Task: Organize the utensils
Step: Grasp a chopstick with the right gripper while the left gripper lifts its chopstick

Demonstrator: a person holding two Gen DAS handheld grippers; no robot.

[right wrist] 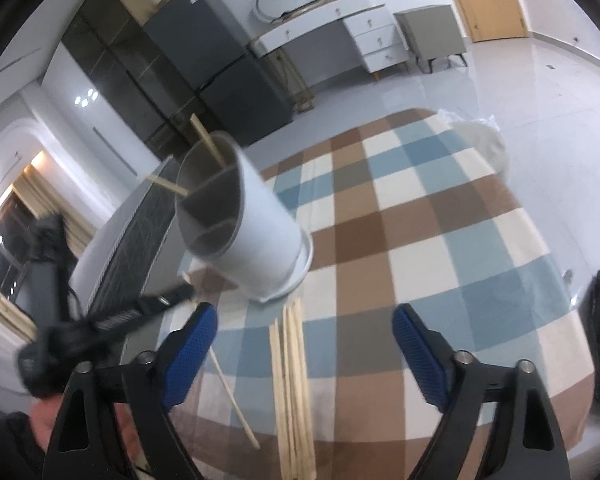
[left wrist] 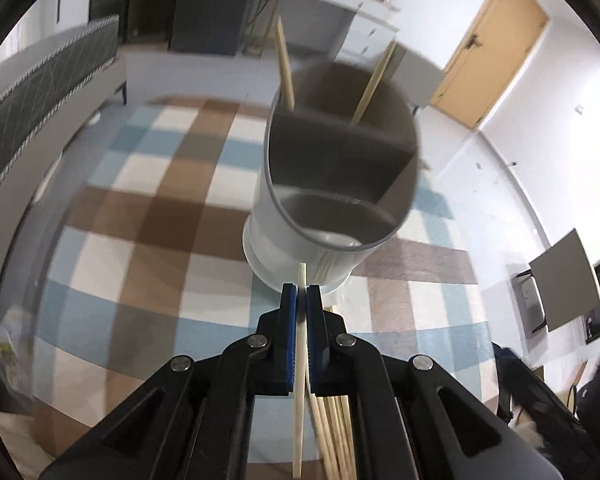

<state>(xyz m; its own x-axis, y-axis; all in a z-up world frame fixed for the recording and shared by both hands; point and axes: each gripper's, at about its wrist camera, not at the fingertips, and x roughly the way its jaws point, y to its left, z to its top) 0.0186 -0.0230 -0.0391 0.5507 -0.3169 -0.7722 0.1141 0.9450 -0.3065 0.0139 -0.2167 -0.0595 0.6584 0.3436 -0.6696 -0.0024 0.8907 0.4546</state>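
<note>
A white cylindrical utensil holder [left wrist: 324, 208] with inner dividers stands on the checked tablecloth [left wrist: 148, 216]; two wooden chopsticks [left wrist: 286, 68] stick up from its far compartment. My left gripper [left wrist: 302, 288] is shut on a single chopstick [left wrist: 299, 380], held just in front of the holder's base. Several more chopsticks [left wrist: 336, 432] lie on the cloth below it. In the right wrist view the holder [right wrist: 244, 224] is ahead left, the bundle of chopsticks [right wrist: 294, 392] lies between the fingers, and my right gripper [right wrist: 304, 320] is open and empty above it. The left gripper [right wrist: 148, 308] with its chopstick [right wrist: 232, 392] shows at left.
A bed [right wrist: 128, 232] with a dark patterned edge runs along the table's left side. A white plastic bag [right wrist: 480, 140] lies at the table's far right corner. A desk with drawers [right wrist: 340, 28], dark cabinets [right wrist: 204, 64] and a wooden door [left wrist: 492, 48] stand beyond.
</note>
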